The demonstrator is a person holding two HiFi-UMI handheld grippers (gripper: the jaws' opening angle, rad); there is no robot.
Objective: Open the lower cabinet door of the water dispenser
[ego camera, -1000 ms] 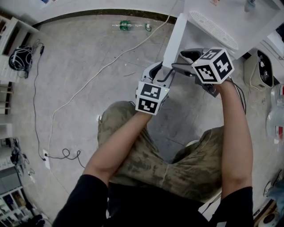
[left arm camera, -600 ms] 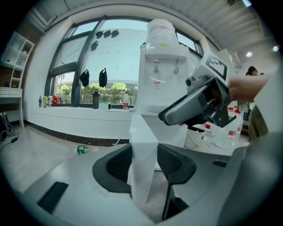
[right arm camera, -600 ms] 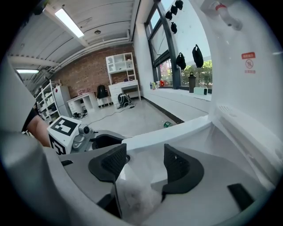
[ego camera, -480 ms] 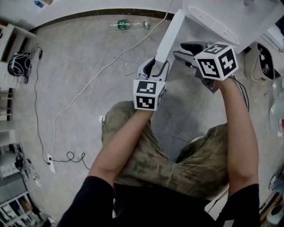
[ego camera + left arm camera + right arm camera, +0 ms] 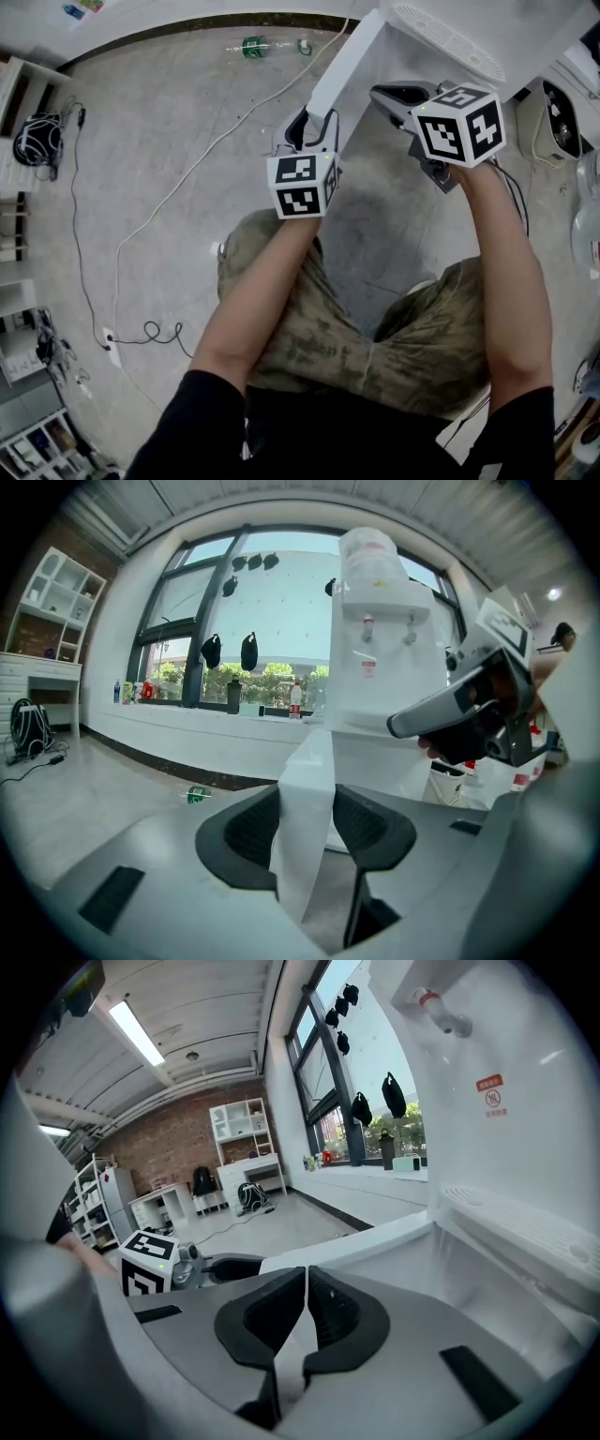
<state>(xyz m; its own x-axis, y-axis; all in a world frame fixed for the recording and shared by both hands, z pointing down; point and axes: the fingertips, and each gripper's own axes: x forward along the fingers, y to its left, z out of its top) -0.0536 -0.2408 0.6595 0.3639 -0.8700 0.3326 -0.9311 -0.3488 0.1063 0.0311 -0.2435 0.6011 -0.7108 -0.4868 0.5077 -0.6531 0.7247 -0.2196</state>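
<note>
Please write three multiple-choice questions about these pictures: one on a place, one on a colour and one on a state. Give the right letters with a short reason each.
1. Where does the clear plastic bottle with a green label lie?
A) on the grey floor near the wall
B) on top of the dispenser
C) on a shelf

2. What colour is the flat lower cabinet door of the water dispenser?
A) black
B) white
C) red

3. What is the state of the left gripper?
A) open and empty
B) shut on a cable
C) shut on the door's edge

1 A: the head view shows it on the floor by the dark skirting.
2 B: the panel is plain white in every view.
3 C: its pads press on both faces of the panel.
</note>
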